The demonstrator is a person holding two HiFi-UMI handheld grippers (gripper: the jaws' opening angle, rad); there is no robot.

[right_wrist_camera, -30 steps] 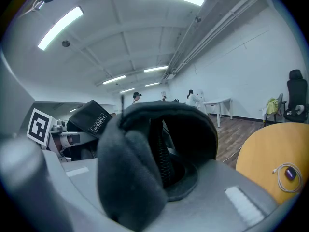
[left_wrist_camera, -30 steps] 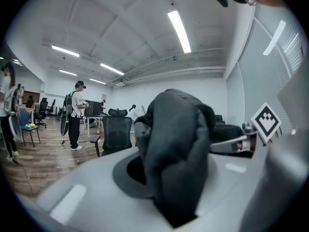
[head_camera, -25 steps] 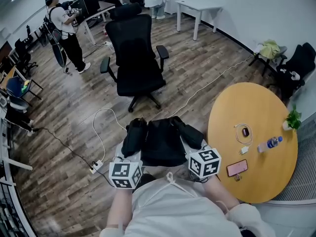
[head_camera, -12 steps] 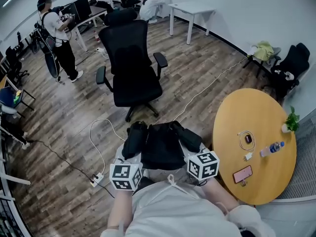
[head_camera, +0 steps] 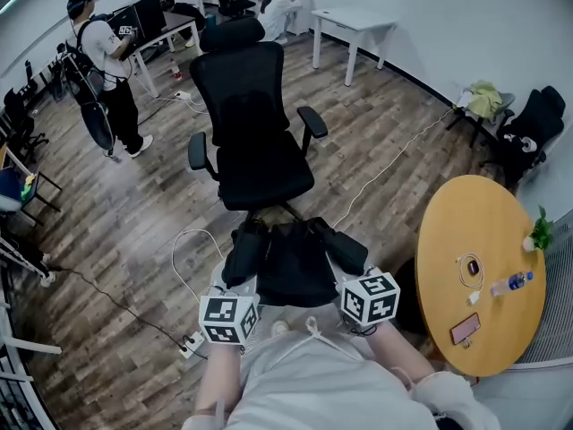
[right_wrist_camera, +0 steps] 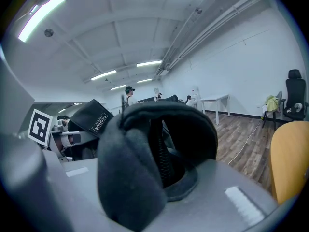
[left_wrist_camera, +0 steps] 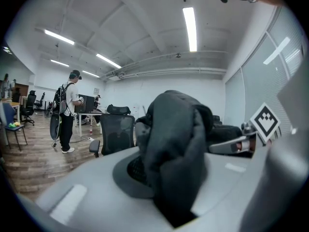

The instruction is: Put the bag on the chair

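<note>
A black bag (head_camera: 294,262) hangs between my two grippers, in front of my chest. My left gripper (head_camera: 240,267) is shut on the bag's left strap (left_wrist_camera: 176,153), which bunches up between its jaws. My right gripper (head_camera: 345,258) is shut on the bag's right strap (right_wrist_camera: 145,163), folded and zippered. The black office chair (head_camera: 255,128) stands just beyond the bag, its seat (head_camera: 266,168) bare and facing me. In the left gripper view the chair (left_wrist_camera: 116,132) shows behind the strap.
A round wooden table (head_camera: 479,271) with a phone, bottle and cable stands to my right. White cables (head_camera: 192,249) and a power strip (head_camera: 192,340) lie on the wooden floor by my left. A person (head_camera: 103,61) with a backpack stands at the far left.
The chair has come closer and now sits right ahead of the bag. The round table has slid toward the right edge. Both grippers keep their hold on the bag.
</note>
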